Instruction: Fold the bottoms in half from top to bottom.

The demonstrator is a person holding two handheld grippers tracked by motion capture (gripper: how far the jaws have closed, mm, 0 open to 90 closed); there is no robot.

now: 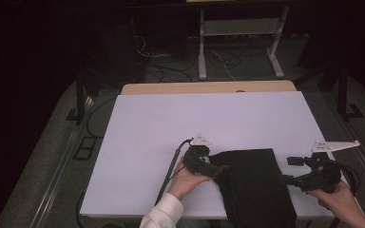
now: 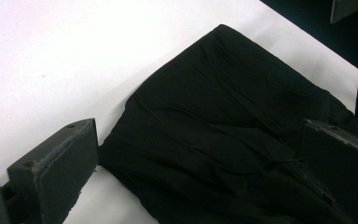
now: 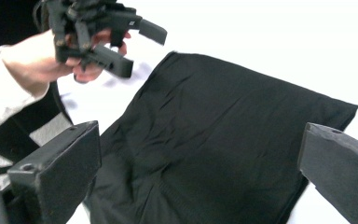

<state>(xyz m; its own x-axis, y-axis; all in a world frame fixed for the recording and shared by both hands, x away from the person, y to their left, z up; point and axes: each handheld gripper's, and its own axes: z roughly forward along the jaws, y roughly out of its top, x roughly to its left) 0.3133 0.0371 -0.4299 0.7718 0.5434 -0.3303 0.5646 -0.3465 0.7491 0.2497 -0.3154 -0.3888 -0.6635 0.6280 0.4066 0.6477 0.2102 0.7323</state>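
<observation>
Folding looks to be the work in hand, with the black cloth (image 1: 254,185) lying flat at the near edge of the white table (image 1: 171,128), its lower end hanging over that edge. The left gripper (image 1: 218,168) sits just at the cloth's left side and the right gripper (image 1: 287,173) just off its right side; both have their jaws spread wide with nothing pinched, the cloth lying under them, not between the pads. To do the next fold well, I would judge that each gripper should come down on a matching corner or edge of the cloth, take one layer cleanly, and lift evenly so that the fabric does not bunch.
</observation>
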